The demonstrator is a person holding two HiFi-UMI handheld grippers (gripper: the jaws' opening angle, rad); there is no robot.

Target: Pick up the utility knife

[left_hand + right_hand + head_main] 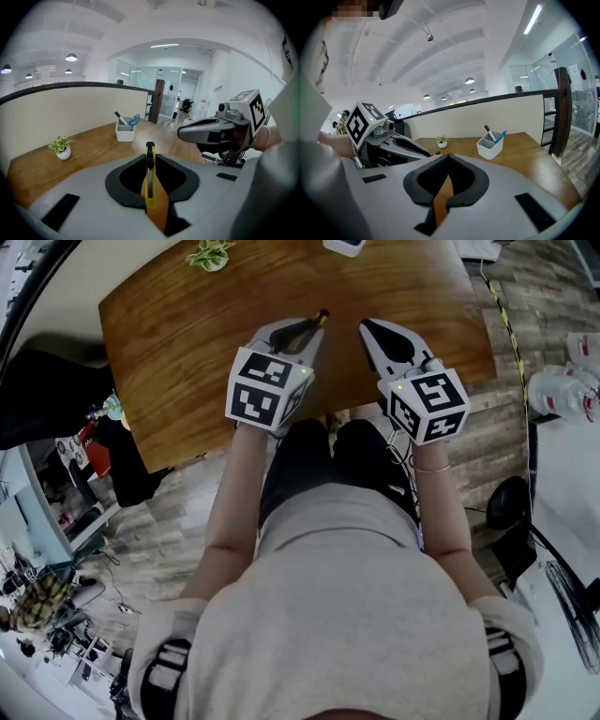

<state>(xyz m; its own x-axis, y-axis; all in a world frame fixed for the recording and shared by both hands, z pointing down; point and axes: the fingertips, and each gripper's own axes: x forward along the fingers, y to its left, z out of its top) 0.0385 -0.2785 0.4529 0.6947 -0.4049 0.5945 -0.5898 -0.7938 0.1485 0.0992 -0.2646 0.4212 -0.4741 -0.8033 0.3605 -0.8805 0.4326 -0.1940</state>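
Observation:
The yellow utility knife [150, 180] stands on edge between the pads of my left gripper [150, 157], which is shut on it. Its black tip [321, 315] sticks out past the jaws in the head view. The left gripper [302, 334] hangs above the near part of the brown wooden table [178, 352]. Beside it on the right, my right gripper [373, 330] is held at about the same height. Its jaws [446, 158] are shut with nothing between them. Each gripper shows in the other's view: the right gripper [187, 132] and the left gripper [431, 153].
A white pen holder [125, 131] with a marker and blue scissors stands far back on the table [490, 146]. A small potted plant [61, 148] sits at the far left [442, 140] [211, 254]. A low partition wall runs behind the table. My knees are below the table edge.

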